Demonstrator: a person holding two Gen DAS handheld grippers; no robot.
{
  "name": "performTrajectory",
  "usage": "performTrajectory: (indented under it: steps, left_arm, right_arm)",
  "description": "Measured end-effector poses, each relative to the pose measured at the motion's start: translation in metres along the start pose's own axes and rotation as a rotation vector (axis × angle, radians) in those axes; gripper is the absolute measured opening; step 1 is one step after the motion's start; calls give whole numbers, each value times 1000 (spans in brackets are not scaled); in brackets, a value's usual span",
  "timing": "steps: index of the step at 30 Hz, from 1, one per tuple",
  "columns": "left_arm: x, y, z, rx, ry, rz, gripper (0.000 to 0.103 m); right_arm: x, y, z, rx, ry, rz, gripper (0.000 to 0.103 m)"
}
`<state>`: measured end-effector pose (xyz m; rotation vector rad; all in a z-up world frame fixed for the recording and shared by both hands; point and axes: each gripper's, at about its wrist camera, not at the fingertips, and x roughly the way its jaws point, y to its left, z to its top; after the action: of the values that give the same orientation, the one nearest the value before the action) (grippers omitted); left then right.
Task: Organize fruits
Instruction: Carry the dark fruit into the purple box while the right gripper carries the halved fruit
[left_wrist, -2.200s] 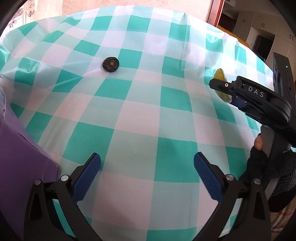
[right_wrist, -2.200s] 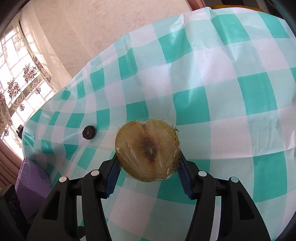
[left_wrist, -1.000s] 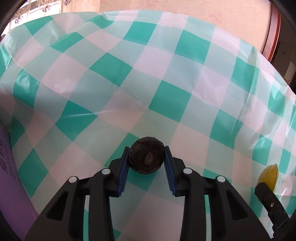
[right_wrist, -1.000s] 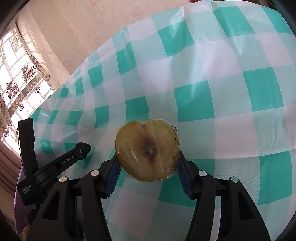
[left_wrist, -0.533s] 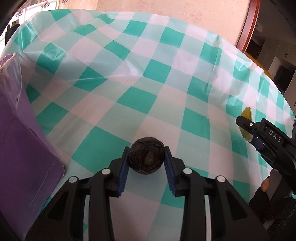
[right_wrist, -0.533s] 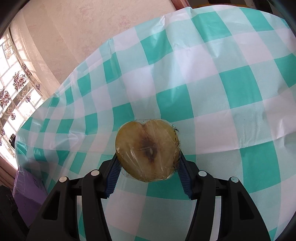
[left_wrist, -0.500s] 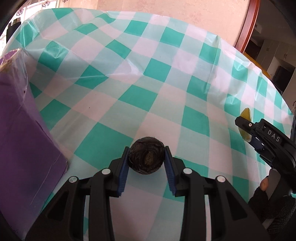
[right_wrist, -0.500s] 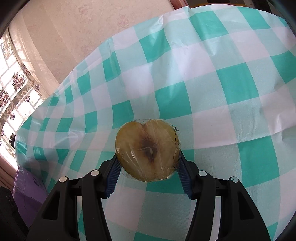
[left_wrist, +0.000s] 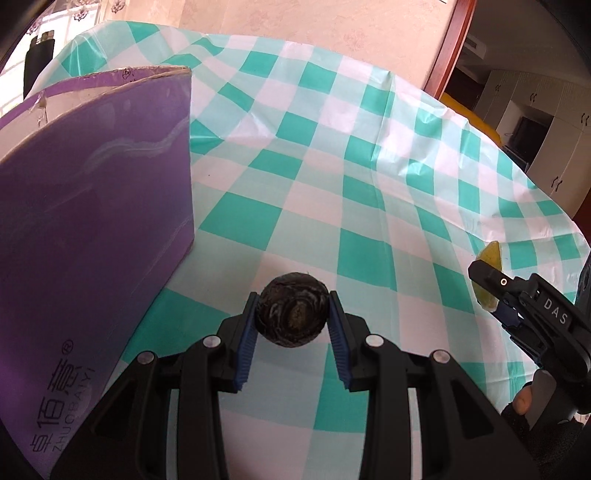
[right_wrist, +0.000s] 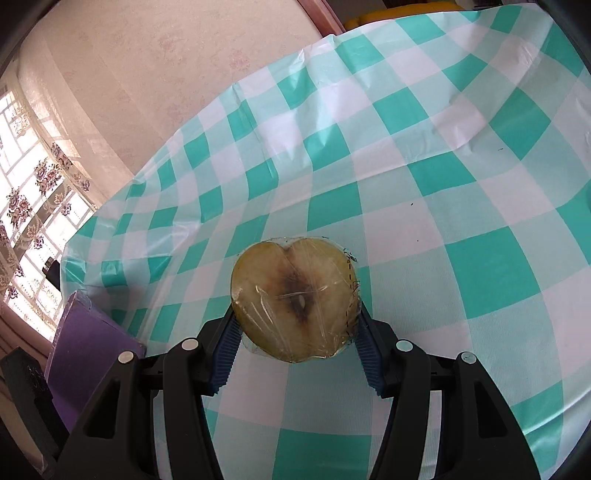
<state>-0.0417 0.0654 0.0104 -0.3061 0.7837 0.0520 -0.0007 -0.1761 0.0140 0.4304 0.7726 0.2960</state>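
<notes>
The left gripper (left_wrist: 292, 325) has its blue-padded jaws pinching a small, round, dark brown fruit with a wrinkled skin (left_wrist: 293, 314), held clear above the teal-and-white checked plastic tablecloth (left_wrist: 369, 192). Just to its left stands a tall purple cardboard box (left_wrist: 92, 229), open at the top, with white lettering low on its side. What lies inside the box is hidden from here.

Over on the far side, the right gripper (right_wrist: 293, 343) is clamped on a halved yellow-brown apple wrapped in clear film (right_wrist: 293, 297), its cut face turned up, with a dark bruised core. That half is also lifted off the cloth, though how high is hard to judge through the curved lens. From the left wrist view, the right gripper shows at the right edge with a sliver of the yellow fruit at its tip, well apart from the box.
</notes>
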Motion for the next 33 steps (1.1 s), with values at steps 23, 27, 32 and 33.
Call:
performTrajectory:
  steps: [23,27,32,33]
  left_arm:
    - [-151,-14,-41,226,-353,-63,36]
    - [-205,-15,-37,274,-494,-3,36]
    - [-239,13,-21,270,-526,103,37]
    - [-240,21,-16,265,-512,126,37]
  right_arm:
    - [-94,69,-69,-230,-54,18,56]
    - [-112,112,-64,-298,-106,92,56]
    - [-120,173,-68,-411,-106,191,57]
    - [-119,186,-69,-437,-101,209,57]
